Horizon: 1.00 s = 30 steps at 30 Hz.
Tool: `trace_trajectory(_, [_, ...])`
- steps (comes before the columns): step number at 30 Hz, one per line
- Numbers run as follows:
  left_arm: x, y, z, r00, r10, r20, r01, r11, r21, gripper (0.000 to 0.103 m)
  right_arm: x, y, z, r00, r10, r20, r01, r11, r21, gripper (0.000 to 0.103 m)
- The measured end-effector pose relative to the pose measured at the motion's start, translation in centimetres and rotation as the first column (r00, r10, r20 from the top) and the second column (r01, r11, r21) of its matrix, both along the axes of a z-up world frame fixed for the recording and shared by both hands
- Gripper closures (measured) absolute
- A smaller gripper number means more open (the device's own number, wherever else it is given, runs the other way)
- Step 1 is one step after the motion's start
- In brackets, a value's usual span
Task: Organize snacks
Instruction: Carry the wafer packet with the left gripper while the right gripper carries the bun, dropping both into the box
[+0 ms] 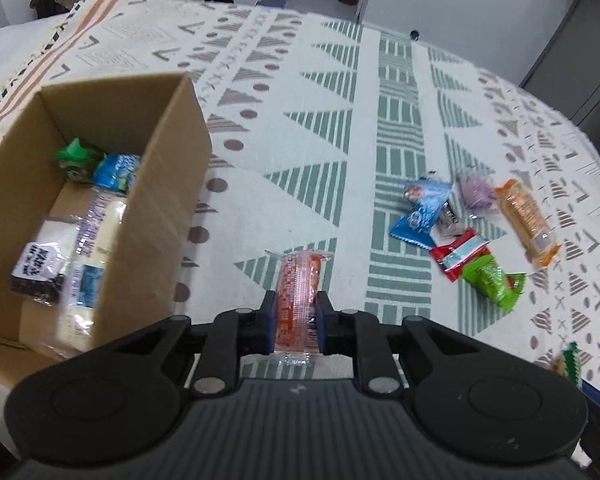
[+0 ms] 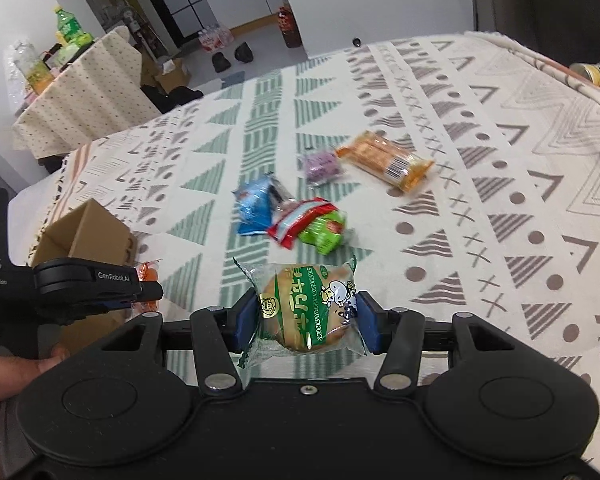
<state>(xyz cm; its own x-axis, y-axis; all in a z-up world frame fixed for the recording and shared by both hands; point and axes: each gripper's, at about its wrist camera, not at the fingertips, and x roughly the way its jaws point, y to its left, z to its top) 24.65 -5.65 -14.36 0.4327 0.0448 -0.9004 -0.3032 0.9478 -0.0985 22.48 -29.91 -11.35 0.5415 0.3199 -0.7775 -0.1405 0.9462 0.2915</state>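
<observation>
With the left gripper [image 1: 296, 320] pinching an orange-red clear-wrapped snack stick [image 1: 299, 300] and the right gripper [image 2: 306, 318] clamping a green-labelled wrapped bun [image 2: 310, 308], both look mid-carry, so next up is probably dropping them into the open brown cardboard box [image 1: 162, 216].

Two close forward-facing wrist views, same snack pile [image 1: 472, 232] ahead

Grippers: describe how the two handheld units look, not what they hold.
Both the left gripper and the right gripper are matte black with round side housings, silver pivot bolts, a ribbed grey centre and blue pads. White "GenRobot.AI" lettering marks the left one's side. No sleeve shows.
</observation>
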Motion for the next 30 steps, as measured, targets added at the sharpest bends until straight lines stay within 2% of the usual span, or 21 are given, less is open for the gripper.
trace_trajectory(20, [-3.2,4.0,7.8,0.989,-0.001,0.146,0.009,0.998,-0.054,0.085,-1.5,5.5,5.0,0.992,0.055,0.117,-0.057,0.998,0.014,0.053])
trace_trajectory(30, [-4.4,7.5,10.0,0.983,0.036,0.179,-0.024,0.997,-0.069,0.085,-1.9,8.8,6.5,0.984,0.101,0.148,-0.104,0.995,0.012,0.053])
